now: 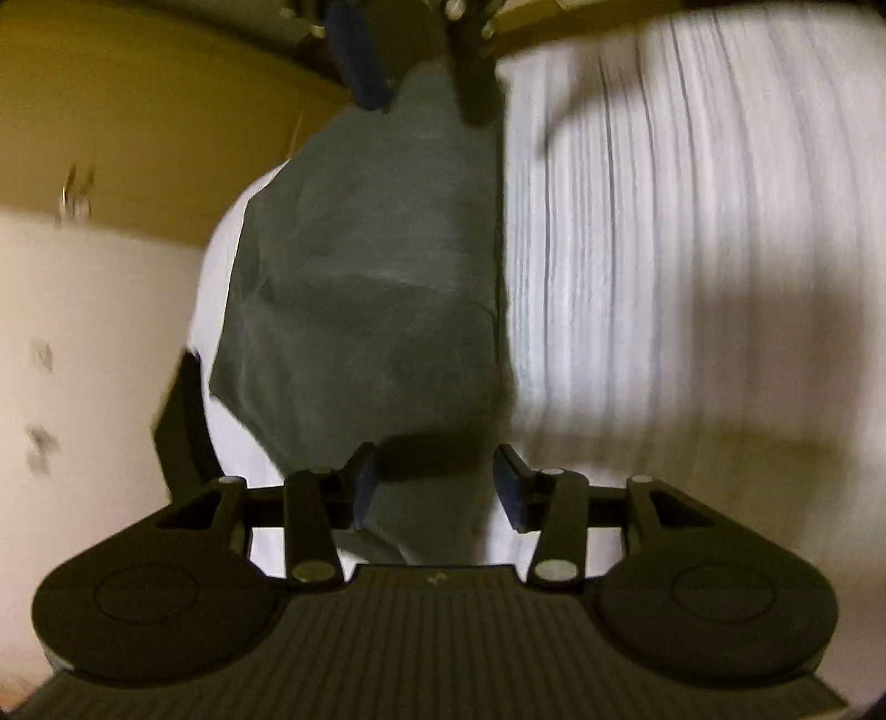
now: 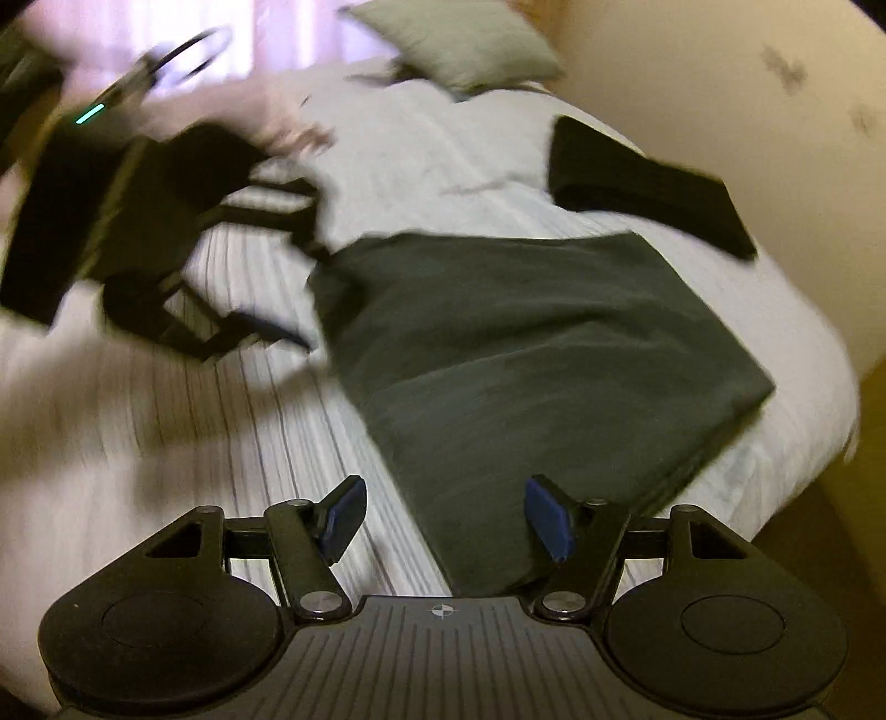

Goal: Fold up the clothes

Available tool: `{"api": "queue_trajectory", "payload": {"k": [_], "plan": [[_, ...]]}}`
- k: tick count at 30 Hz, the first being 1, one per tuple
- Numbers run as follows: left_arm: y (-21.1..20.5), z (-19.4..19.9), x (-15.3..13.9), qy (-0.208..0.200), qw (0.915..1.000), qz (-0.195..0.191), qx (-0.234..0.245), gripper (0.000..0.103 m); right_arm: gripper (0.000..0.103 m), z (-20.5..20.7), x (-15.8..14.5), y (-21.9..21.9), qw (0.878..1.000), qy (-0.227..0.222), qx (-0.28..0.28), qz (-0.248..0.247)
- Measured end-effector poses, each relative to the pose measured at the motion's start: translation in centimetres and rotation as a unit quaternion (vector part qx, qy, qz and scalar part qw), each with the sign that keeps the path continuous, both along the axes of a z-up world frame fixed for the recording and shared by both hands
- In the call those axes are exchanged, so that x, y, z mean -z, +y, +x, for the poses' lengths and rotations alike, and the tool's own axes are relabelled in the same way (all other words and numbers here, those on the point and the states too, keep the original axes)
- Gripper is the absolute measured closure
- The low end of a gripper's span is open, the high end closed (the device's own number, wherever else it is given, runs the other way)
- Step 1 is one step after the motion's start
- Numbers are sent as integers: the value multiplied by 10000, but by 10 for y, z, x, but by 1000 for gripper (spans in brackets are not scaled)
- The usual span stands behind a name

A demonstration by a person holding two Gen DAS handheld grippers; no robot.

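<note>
1. Right gripper [image 2: 446, 518]: lowest in the right wrist view, jaws apart with nothing between them, hovering over the near end of the grey garment.
2. Left gripper [image 1: 437, 484]: bottom centre of the left wrist view, jaws apart and empty, standing over the other end of the same cloth. In the right wrist view it shows blurred at upper left, at the far-left corner of the cloth.
3. Grey garment [image 2: 531, 354]: dark grey-green cloth, lying flat on the bed in a rough rectangle, centre of the right wrist frame. Its edges look straight and doubled, so it seems folded at least once; the layers cannot be counted.
4. Axis: the long axis runs from lower centre of the right wrist frame toward the upper middle, leaning slightly rightward across the bedspread stripes. In the left wrist view it runs bottom to top, narrowing toward the right gripper at the top.
5. Black garment [image 2: 648, 185]: a compact dark bundle at upper right, apart from the grey one, apparently already folded.
6. Bed [image 2: 277, 459]: striped white cover; a pillow [image 2: 459, 41] lies at the top.
7. Progress, as a judgement: one item looks folded; the grey one fits either a finished fold or a stage awaiting another.
</note>
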State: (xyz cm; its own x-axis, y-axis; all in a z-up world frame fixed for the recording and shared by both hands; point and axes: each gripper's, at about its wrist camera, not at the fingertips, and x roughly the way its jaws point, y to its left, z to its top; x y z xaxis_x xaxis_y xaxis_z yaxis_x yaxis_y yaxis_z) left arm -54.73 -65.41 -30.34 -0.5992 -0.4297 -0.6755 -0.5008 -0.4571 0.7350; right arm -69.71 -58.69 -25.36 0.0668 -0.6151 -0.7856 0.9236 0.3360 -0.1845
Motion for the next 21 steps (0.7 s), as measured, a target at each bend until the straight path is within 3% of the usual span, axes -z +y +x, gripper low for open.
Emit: {"api": "queue_trajectory", "payload": {"k": [2,6,9,10,11,15,21], "plan": [[-7,-3,15,33,9997,-196,115,59,36,18,14,5,9969,635,-412,-207],[-27,-2,12,165,9990,58,-418,71,36,51,48,8,9698,1903,-1344,-725],[-34,-2,9,228,9973,248,-654,77,37,58,76,-5,9539,2536,-1482,-620],[-36,-2,9,234,9967,309,-719,78,63,53,76,-6,9570,2490,-1364,-596],[-38,-3,8,241,9959,371,-783,79,74,48,75,-7,9600,2443,-1245,-573],[-45,-4,6,265,9923,616,-1040,82,76,26,71,5,9643,2385,-1052,-472],[-57,-6,2,301,9845,982,-1424,82,76,26,67,7,9707,2199,-908,-343]]}}
